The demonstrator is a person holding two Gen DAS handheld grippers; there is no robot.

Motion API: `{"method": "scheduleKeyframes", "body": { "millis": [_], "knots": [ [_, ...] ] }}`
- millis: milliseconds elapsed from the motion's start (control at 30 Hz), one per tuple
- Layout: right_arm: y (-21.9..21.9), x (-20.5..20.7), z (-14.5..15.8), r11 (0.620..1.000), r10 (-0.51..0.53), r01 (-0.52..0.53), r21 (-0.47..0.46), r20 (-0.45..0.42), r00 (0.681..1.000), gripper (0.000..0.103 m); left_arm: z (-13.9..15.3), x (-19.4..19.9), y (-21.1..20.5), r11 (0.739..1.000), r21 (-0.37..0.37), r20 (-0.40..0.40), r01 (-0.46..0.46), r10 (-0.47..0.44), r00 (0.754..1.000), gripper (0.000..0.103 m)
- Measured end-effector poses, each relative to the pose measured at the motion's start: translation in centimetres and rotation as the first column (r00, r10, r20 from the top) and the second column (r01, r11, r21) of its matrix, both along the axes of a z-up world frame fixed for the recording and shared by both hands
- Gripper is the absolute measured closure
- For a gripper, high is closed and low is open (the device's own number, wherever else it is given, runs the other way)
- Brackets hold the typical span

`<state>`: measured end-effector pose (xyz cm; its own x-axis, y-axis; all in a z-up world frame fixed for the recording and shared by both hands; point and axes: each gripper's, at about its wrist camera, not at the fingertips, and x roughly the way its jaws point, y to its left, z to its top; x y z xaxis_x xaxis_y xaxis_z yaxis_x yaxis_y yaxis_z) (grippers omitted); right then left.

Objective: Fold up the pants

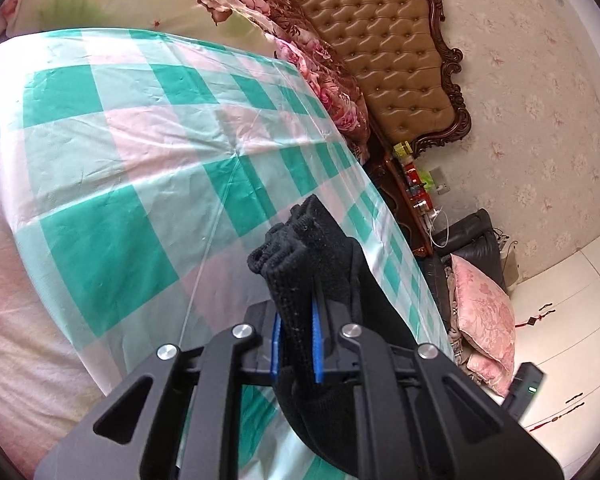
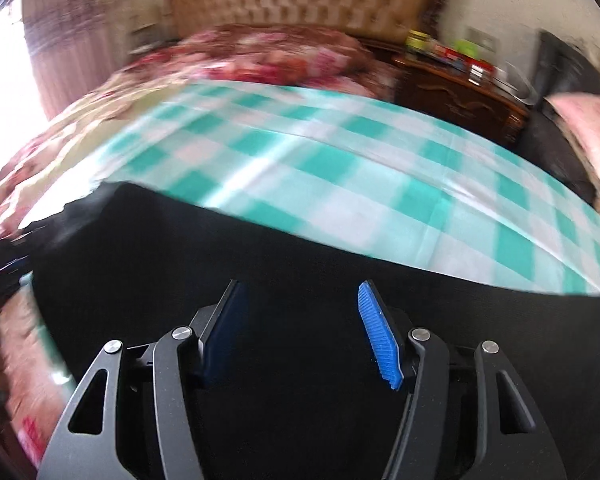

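The black pants lie spread on the green-and-white checked sheet of the bed. My left gripper is shut on a bunched ribbed edge of the pants and holds it lifted above the sheet; the rest of the cloth hangs below the jaws. My right gripper is open, its blue pads spread wide just above the flat black cloth, holding nothing. The right wrist view is motion-blurred.
Floral pillows and quilt lie at the head of the bed against a tufted brown headboard. A dark wooden nightstand with small items stands beside it, then a black chair with a pink cushion.
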<state>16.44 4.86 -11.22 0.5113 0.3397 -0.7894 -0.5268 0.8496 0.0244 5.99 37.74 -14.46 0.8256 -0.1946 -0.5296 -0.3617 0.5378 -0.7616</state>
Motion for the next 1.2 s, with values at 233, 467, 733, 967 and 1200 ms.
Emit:
{"method": "scheduleKeyframes", "body": {
  "millis": [233,467,733,967,1200],
  "knots": [
    [3.5,0.3,-3.4,0.994,0.044,-0.049,-0.094,-0.061,0.997,0.048,2.0,-0.2,-0.8,0.999,0.040,0.018,0.010,-0.011,1.000,0.092],
    [-2.0,1.2,-0.5,0.996,-0.075,0.080,0.033,-0.114,0.991,0.042,6.0,0.1,-3.7,0.974,0.223,-0.013,0.041,-0.039,0.999,0.093],
    [-15.8,0.9,1.3,0.924,-0.190,0.278,0.264,-0.313,0.931,0.041,15.4,0.4,-22.3,0.573,0.789,-0.099,0.221,-0.236,0.967,0.093],
    [-26.7,-1.1,3.6,0.841,-0.311,0.413,0.350,-0.312,0.898,0.041,6.6,-3.0,-44.4,0.005,0.945,-0.291,0.327,-0.449,0.845,0.092],
    [-29.8,-1.7,1.8,0.804,-0.269,0.437,0.404,-0.408,0.872,0.041,0.9,-4.9,-47.9,-0.216,0.930,-0.363,0.298,-0.397,0.843,0.049]
  ]
}}
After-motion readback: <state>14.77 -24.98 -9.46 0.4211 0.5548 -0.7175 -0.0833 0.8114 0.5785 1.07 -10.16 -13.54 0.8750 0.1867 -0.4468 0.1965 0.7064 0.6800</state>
